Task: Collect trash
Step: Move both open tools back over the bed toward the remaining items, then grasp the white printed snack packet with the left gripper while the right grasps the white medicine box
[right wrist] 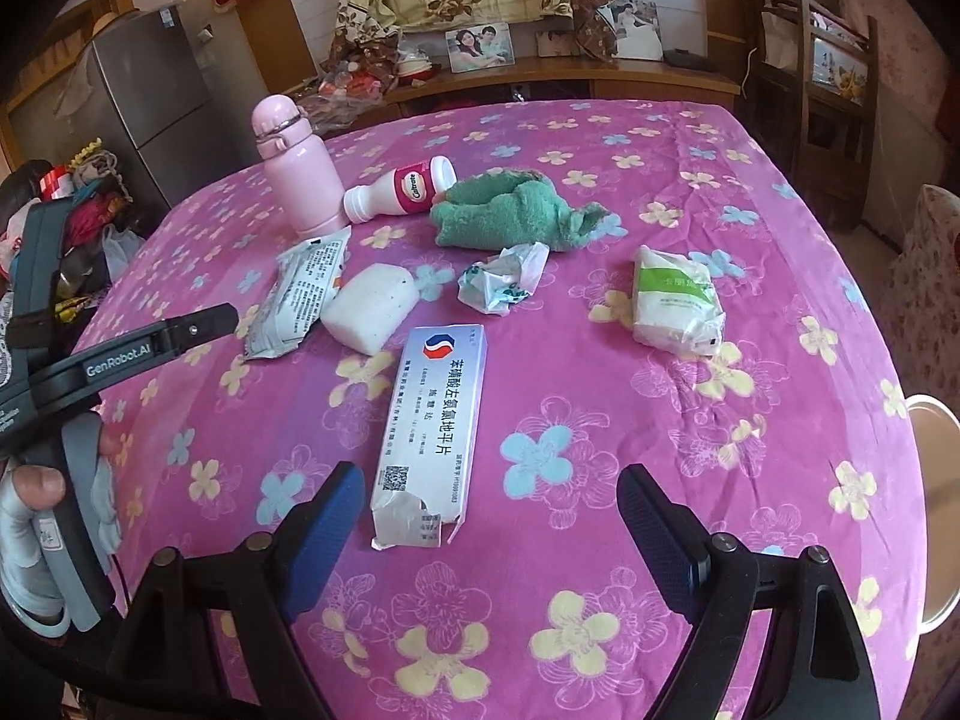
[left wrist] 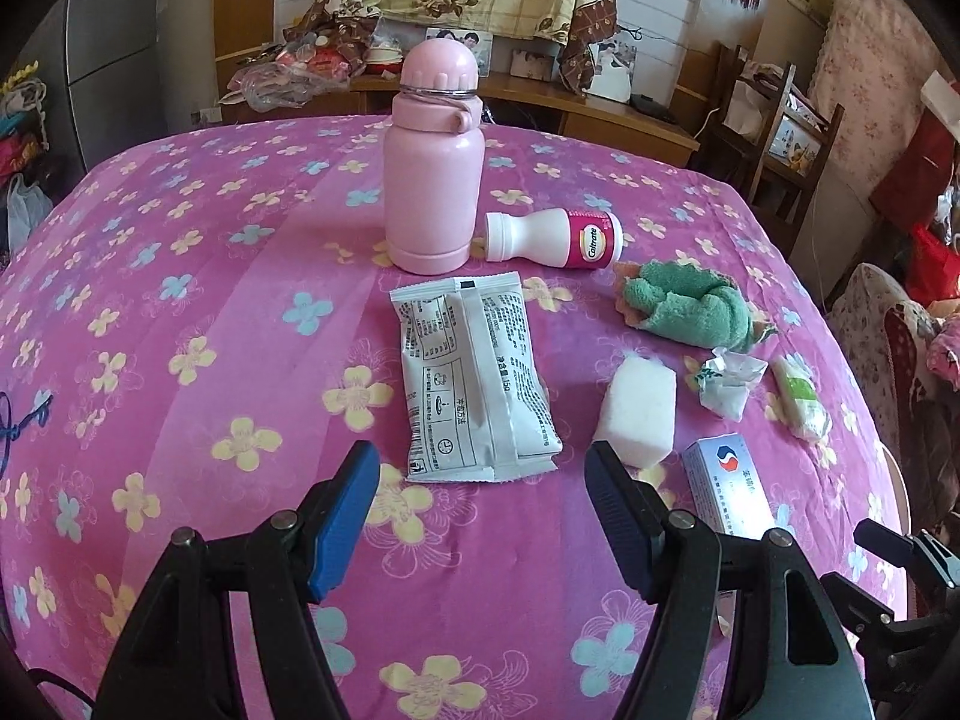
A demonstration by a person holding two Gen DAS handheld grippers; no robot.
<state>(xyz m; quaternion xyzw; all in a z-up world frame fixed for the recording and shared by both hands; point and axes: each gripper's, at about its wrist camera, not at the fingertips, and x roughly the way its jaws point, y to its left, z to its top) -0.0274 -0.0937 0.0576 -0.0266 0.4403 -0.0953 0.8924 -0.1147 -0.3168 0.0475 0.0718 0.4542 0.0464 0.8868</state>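
Note:
Trash lies on a table under a pink flowered cloth (left wrist: 180,276) (right wrist: 690,192). A grey-white snack wrapper (left wrist: 474,378) (right wrist: 300,300) lies just beyond my left gripper (left wrist: 483,474), which is open and empty. A torn medicine box (right wrist: 429,420) (left wrist: 729,489) lies just ahead of my right gripper (right wrist: 492,498), also open and empty. A white foam block (left wrist: 639,411) (right wrist: 372,315), a crumpled wrapper (left wrist: 729,384) (right wrist: 501,282) and a white-green packet (right wrist: 675,303) (left wrist: 801,399) lie nearby.
A pink flask (left wrist: 432,162) (right wrist: 297,165) stands at the back, with a white Caltrate bottle (left wrist: 555,237) (right wrist: 405,189) lying beside it. A green towel (left wrist: 690,303) (right wrist: 519,213) lies bunched. A hand holds the left gripper's handle (right wrist: 54,396). A chair (right wrist: 834,90) and sideboard stand beyond the table.

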